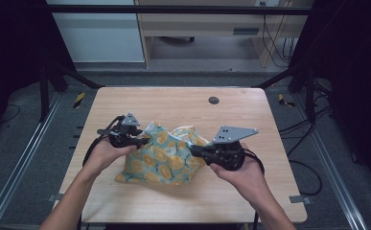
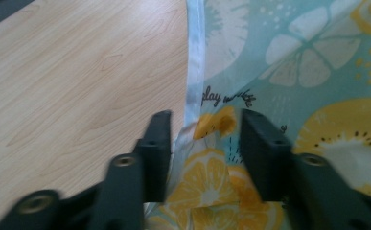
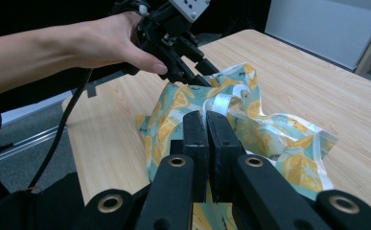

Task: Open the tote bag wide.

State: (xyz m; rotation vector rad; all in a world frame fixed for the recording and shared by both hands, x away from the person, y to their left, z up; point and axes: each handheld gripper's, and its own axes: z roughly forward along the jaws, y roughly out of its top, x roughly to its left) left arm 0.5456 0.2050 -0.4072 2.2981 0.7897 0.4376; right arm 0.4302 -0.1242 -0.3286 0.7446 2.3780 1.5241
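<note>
A teal cloth (image 1: pixel 164 158) printed with yellow citrus slices lies bunched in the middle of the wooden table (image 1: pixel 173 103). My left gripper (image 1: pixel 144 140) sits at the cloth's left edge. In the left gripper view its jaws (image 2: pixel 206 153) stand apart around a raised fold of the cloth (image 2: pixel 317 57) by the white hem, not pressing on it. My right gripper (image 1: pixel 192 151) is at the cloth's right side. In the right gripper view it (image 3: pixel 206 124) is shut on a pinch of the cloth (image 3: pixel 269 134), and the other hand's gripper (image 3: pixel 197 72) reaches the far edge.
A small dark round grommet (image 1: pixel 214 100) sits near the table's far edge. Bare wood (image 2: pixel 77 72) stretches left of the cloth and along the front. Metal rails (image 1: pixel 20 158) run beside the table, and cables (image 1: pixel 307 167) trail on the floor at the right.
</note>
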